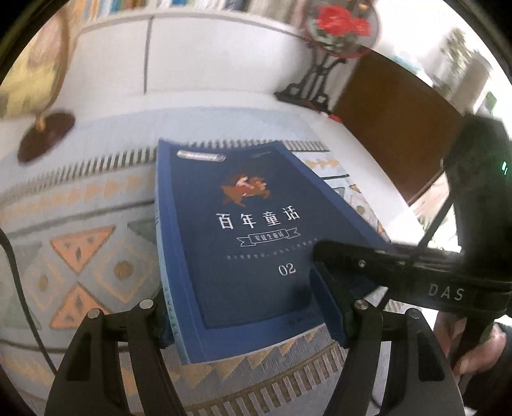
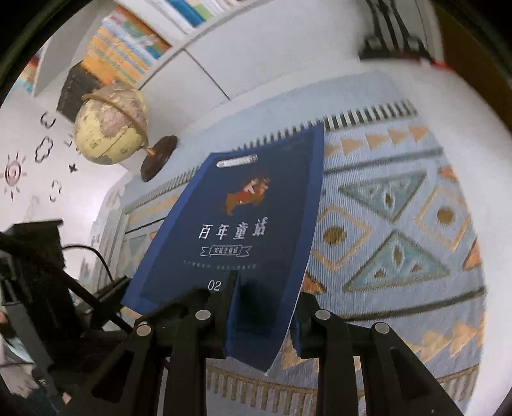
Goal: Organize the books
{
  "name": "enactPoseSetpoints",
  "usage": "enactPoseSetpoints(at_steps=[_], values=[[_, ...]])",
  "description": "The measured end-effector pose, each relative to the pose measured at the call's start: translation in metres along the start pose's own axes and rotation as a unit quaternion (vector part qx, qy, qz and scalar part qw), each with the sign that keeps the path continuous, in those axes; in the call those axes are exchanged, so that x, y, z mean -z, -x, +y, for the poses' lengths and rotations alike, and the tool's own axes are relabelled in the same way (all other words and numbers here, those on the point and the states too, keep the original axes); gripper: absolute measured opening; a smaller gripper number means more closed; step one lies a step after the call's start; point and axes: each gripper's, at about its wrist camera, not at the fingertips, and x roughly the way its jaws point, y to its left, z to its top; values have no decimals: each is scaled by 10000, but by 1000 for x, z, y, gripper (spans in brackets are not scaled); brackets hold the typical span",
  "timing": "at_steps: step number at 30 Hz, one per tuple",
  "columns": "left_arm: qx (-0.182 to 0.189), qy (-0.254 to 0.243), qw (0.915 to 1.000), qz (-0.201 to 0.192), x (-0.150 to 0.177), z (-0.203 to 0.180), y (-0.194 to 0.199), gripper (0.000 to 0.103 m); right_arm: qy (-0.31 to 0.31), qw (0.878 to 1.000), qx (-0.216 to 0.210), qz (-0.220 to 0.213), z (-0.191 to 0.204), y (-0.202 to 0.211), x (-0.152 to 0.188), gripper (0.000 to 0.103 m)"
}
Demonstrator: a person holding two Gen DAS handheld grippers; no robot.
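Observation:
A dark blue book (image 1: 243,224) with white Chinese title lettering and "02" on its cover lies tilted over a patterned rug (image 1: 80,256). My right gripper (image 2: 265,313) is shut on the book's (image 2: 243,208) near right corner, one finger on the cover and the other beneath it. In the left wrist view that same right gripper (image 1: 352,259) reaches in from the right across the cover. My left gripper (image 1: 246,313) stands open at the book's near end, with its blue pads (image 1: 331,307) flanking the spine and the cover. Whether they touch the book is unclear.
A globe (image 2: 110,128) on a dark round base stands at the rug's (image 2: 400,224) far left. A round ornament with red flowers (image 1: 339,25) on a black stand sits far right beside a brown panel (image 1: 393,121). White cabinets and book shelves (image 2: 128,41) rise behind. A person's hand (image 1: 473,352) shows at right.

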Motion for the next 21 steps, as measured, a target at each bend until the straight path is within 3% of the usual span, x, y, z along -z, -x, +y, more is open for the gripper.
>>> enactPoseSetpoints(at_steps=[6, 10, 21], values=[[-58, -90, 9995, -293, 0, -3, 23, 68, 601, 9975, 172, -325, 26, 19, -1, 27], [-354, -348, 9980, -389, 9, -8, 43, 68, 771, 9964, 124, -327, 40, 24, 5, 27], [-722, -22, 9951, -670, 35, 24, 113, 68, 1444, 9887, -219, -342, 121, 29, 28, 27]])
